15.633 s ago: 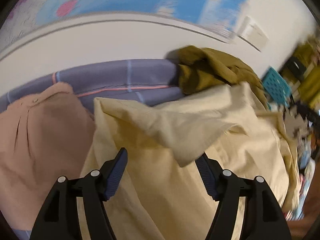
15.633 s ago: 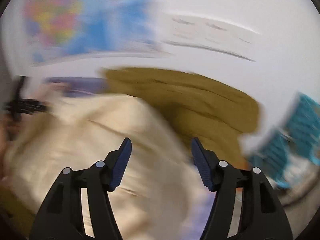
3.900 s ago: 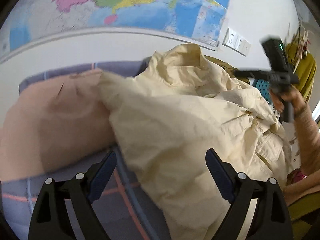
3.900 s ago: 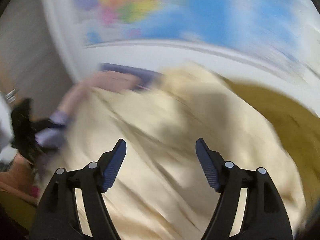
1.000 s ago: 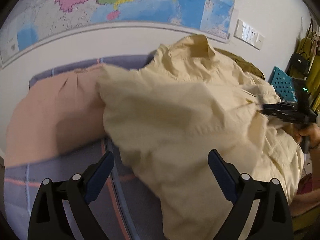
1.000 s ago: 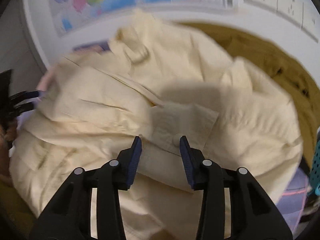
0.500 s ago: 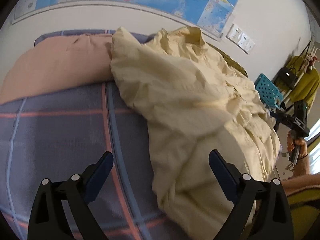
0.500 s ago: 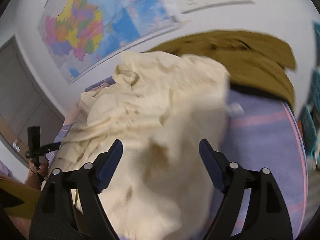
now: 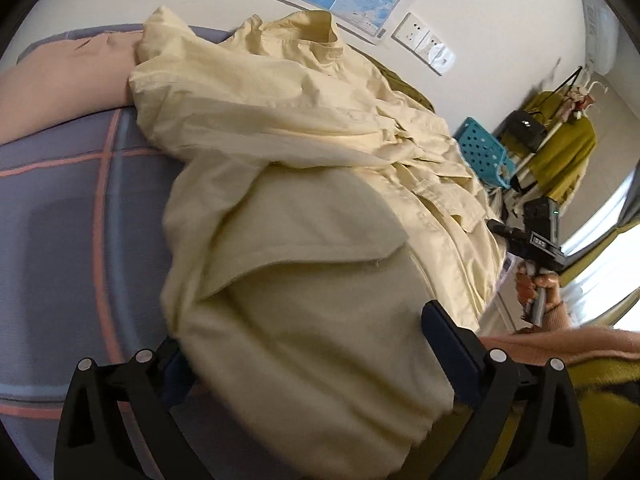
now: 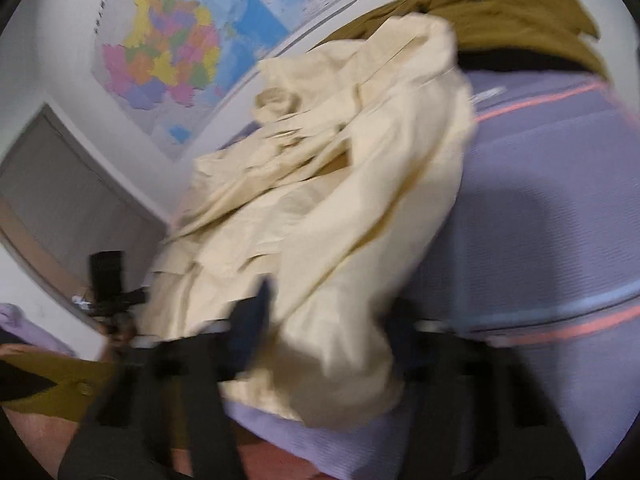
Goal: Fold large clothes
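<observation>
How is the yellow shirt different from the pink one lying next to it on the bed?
The pale yellow shirt is rumpled and heaped in thick folds; the pink garment lies flatter and smoother. The pale yellow shirt fills the middle of the bed, between the fingers of the left gripper; the pink garment sits at the far edge, partly tucked under it. Both rest on the purple checked bedsheet.

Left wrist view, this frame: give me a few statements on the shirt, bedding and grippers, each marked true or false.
1. The cream shirt lies crumpled on a plaid bedspread. True.
2. The left gripper is shut on a sleeve. False: its jaws stand wide apart around the shirt's near edge.
3. A pink garment lies left of the shirt. True.
4. The shirt is folded into a neat rectangle. False: it is bunched and wrinkled.
5. The blue basket sits on top of the shirt. False: it stands beyond it.
</observation>
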`<state>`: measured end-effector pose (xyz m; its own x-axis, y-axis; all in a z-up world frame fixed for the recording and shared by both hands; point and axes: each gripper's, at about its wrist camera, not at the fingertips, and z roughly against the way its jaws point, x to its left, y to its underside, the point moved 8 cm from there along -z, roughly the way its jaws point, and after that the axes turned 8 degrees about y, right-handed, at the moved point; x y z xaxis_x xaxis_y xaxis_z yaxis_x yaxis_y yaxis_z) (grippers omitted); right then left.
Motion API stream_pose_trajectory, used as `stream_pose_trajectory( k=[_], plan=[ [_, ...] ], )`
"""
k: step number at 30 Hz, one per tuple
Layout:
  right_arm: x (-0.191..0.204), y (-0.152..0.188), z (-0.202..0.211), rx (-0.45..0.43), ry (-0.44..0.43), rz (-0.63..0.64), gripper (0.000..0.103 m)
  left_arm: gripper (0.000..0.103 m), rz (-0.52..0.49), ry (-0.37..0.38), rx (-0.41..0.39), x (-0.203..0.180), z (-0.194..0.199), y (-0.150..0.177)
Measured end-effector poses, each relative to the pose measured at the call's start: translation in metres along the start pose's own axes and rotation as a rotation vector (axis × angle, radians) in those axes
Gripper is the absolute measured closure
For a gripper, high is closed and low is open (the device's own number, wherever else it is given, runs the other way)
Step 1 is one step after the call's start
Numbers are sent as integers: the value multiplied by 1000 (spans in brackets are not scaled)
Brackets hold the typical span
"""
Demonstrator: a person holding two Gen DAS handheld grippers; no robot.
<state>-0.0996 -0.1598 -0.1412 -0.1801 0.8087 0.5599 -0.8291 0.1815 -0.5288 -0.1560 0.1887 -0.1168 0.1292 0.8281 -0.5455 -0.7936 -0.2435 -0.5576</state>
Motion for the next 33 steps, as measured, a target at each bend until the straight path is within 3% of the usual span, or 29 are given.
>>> stream_pose_trajectory(
  k=[1, 2, 5, 7, 11, 14, 16, 17, 18, 20, 22, 23, 25, 27, 29, 33],
  plan=[
    [4, 0, 1, -4, -8, 3, 81, 42, 9, -17, -6, -1, -2, -2],
    [10, -1, 5, -13, -28, -1, 82, 64, 48, -19, -6, 0, -2, -6],
    [30, -7, 35, -79, -99, -6, 88, 78, 125, -1, -50, 4, 18, -21],
    [54, -10, 61, -127, -126, 38, 90, 79, 122, -22, -91, 1, 41, -33],
    [88, -6, 88, -159, -138, 126, 91, 79, 120, -39, -114, -3, 76, -40],
    [80, 16, 67, -62, -82, 129, 89, 72, 133, -80, -50, 8, 70, -25],
    [64, 30, 51, -3, -39, 99, 80, 62, 148, -140, 22, 22, 55, -10],
    [54, 36, 41, 34, 24, 97, 74, 55, 145, -180, 54, 30, 48, -2],
    [46, 41, 35, 66, 78, 104, 64, 52, 123, -214, 72, 31, 44, 1],
    [36, 40, 36, 75, 139, 98, 59, 43, 54, -254, 68, 27, 49, 1],
    [31, 29, 52, 28, 196, 102, 37, 39, 7, -243, 27, 19, 64, -8],
    [29, 22, 59, 10, 243, 116, 33, 35, -32, -238, -13, 12, 78, -15],
    [25, 2, 78, -51, 350, 158, 33, 19, -107, -248, -108, 1, 107, -31],
    [33, -19, 88, -103, 362, 197, 33, 17, -164, -276, -177, -10, 124, -50],
    [47, -44, 79, -143, 352, 255, 33, 17, -215, -319, -187, -20, 121, -75],
    [84, -95, 7, -126, 304, 396, 36, 17, -321, -320, -142, -33, 77, -121]
  ],
)
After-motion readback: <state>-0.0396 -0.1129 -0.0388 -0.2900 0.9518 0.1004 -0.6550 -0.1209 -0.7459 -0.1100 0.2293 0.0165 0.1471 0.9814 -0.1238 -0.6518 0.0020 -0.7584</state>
